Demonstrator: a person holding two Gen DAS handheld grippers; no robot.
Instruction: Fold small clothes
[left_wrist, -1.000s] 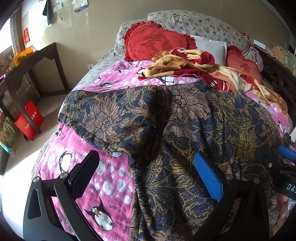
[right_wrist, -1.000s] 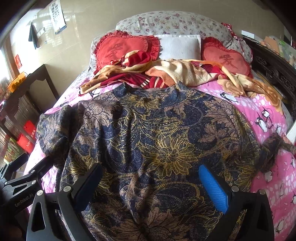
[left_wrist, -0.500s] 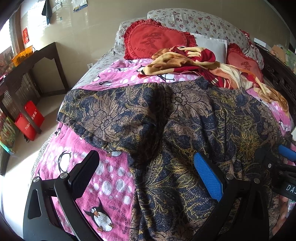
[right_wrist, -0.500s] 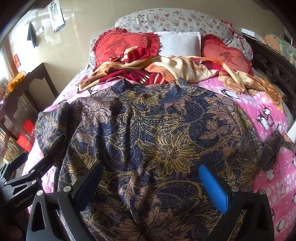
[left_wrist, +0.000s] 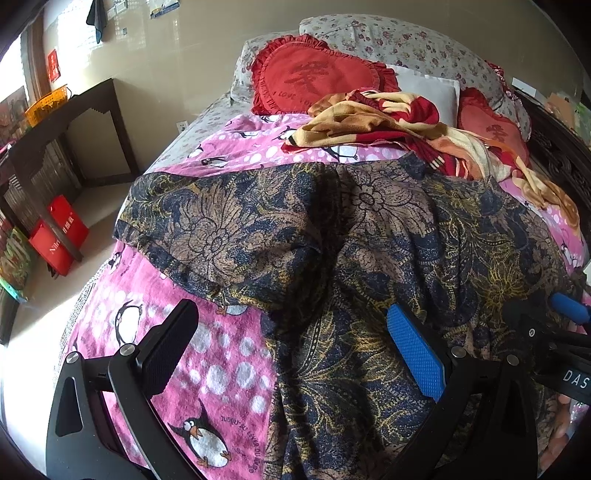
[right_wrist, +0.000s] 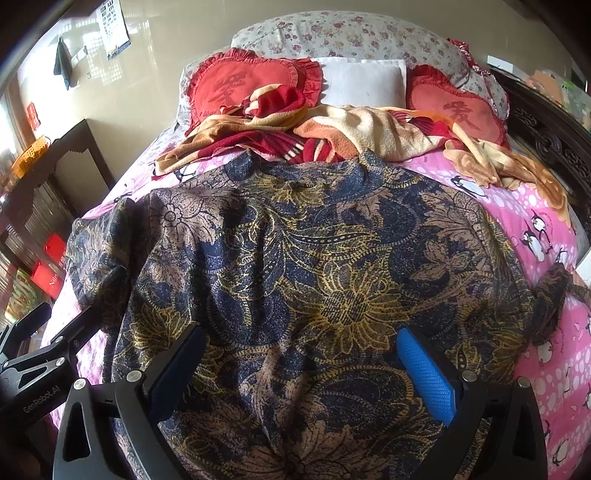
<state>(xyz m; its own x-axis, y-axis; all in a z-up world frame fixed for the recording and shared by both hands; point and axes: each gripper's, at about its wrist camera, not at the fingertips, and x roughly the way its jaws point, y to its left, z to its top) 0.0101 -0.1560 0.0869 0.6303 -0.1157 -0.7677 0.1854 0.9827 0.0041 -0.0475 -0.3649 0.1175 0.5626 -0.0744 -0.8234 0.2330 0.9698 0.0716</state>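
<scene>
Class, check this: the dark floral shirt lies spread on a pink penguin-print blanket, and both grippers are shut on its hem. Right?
Not quite. The floral shirt does lie on the penguin blanket, but the left gripper and right gripper are open, holding nothing, as each wrist view shows.

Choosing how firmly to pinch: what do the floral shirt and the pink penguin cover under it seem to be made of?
The floral shirt looks like thin, matte woven or knit fabric: it drapes in soft folds. The pink penguin cover looks like plush fleece: fuzzy nap, blurred print edges. Both are guesses from appearance.
</scene>
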